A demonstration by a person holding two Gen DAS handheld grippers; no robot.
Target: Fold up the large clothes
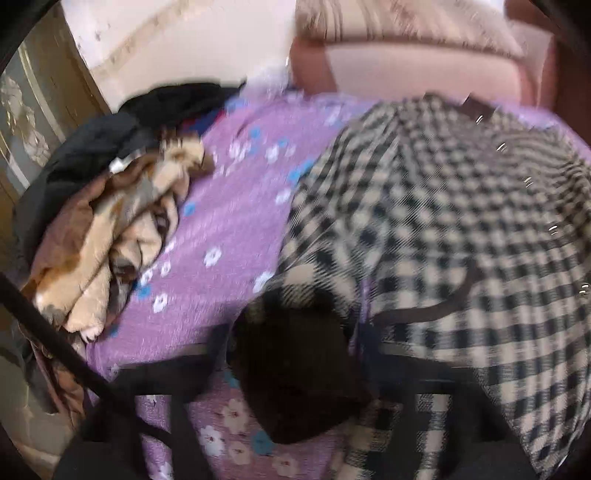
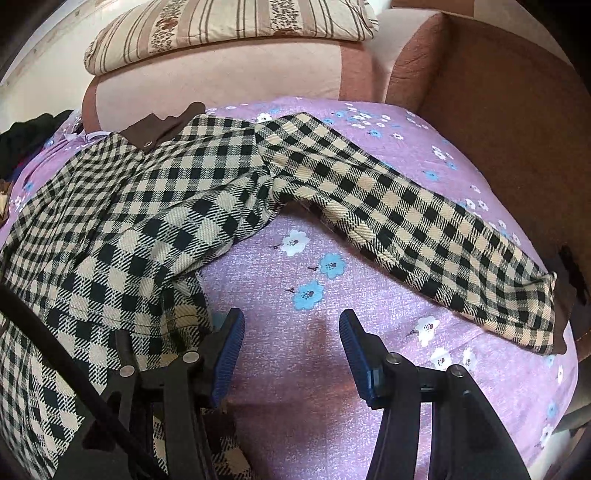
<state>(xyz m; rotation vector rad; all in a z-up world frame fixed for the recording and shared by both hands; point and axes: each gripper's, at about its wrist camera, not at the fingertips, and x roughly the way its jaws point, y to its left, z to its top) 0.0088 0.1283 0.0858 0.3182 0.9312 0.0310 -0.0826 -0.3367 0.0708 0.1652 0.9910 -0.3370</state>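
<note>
The checked coat (image 2: 155,206), a thick twill weave with a brown collar, is spread on the purple flowered bed (image 2: 295,369), one sleeve (image 2: 424,236) stretched toward the bed's right edge. The right claw (image 2: 291,325) is held apart above bare sheet; the sleeve should be pinched near its cuff and carried flat across the body. The left claw (image 1: 295,369) is blurred, so its state cannot be told.

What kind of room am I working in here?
Probably a bedroom or living room in a home: the checked garment lies on a purple floral sheet, a striped pillow sits on the pink upholstered backrest, and a heap of other clothes waits alongside.
</note>
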